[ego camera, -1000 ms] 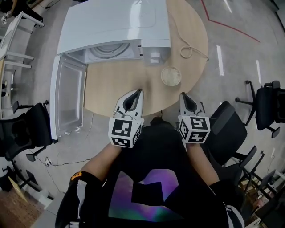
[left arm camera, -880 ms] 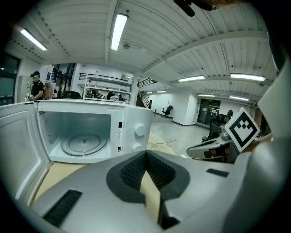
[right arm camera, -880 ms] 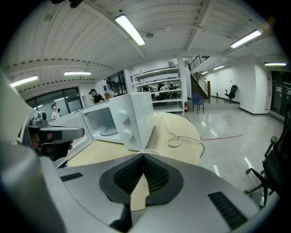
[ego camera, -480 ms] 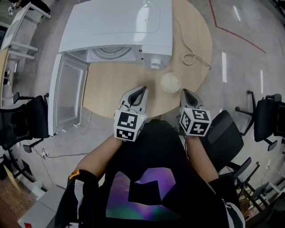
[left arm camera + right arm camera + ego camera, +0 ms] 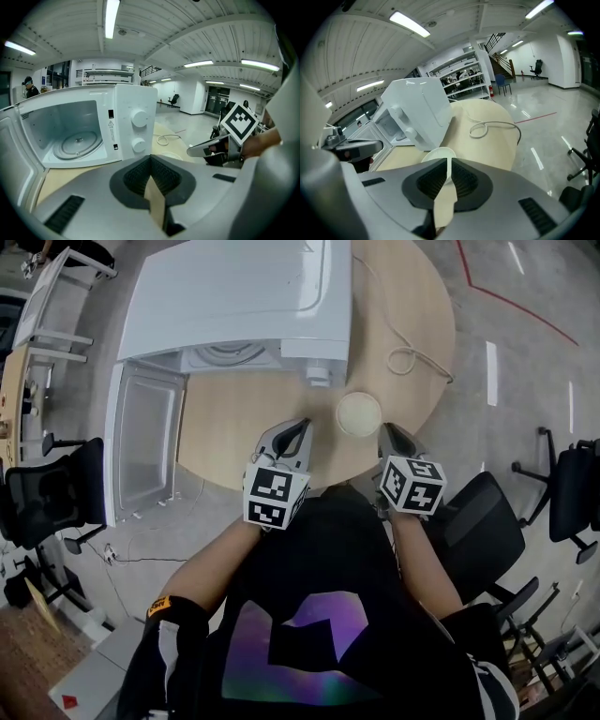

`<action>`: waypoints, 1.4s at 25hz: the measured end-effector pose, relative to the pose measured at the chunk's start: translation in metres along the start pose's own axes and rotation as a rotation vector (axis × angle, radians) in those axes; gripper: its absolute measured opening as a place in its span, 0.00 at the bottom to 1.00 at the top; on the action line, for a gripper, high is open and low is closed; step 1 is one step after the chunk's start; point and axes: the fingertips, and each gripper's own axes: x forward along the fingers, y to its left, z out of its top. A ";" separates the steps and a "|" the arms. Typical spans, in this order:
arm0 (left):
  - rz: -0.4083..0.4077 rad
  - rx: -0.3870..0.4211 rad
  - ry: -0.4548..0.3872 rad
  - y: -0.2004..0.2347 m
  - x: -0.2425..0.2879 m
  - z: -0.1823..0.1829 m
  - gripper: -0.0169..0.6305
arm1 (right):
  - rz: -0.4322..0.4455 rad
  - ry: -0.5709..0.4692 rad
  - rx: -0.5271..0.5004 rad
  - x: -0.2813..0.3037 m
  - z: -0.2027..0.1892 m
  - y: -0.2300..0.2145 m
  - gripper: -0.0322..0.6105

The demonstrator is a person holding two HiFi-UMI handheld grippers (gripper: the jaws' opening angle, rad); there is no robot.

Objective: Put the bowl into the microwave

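Now, bowl (image 5: pixel 359 413): we see it on the table (image 5: pixel 234 427), at 5 o'clock from the microwave (image 5: pixel 239 301), untouched.
Door (image 5: pixel 141 446): swung open at the microwave's 8 o'clock.
Left gripper (image 5: pixel 300 426): our jaws together, empty, at the bowl's 9 o'clock.
Right gripper (image 5: pixel 387 430): our jaws together, empty, near the bowl at its 5 o'clock.
Cord (image 5: pixel 412 360): looped at the bowl's 1 o'clock.
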 end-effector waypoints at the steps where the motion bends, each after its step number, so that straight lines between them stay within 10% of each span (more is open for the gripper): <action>1: 0.005 0.000 0.009 -0.001 0.003 -0.002 0.10 | 0.007 0.001 0.013 0.002 0.000 -0.003 0.08; 15: 0.059 -0.012 0.043 0.005 0.019 -0.011 0.10 | 0.073 0.026 0.128 0.025 0.000 -0.013 0.15; 35: 0.023 0.000 0.051 0.026 0.015 -0.017 0.10 | 0.129 0.037 0.554 0.046 -0.027 -0.019 0.15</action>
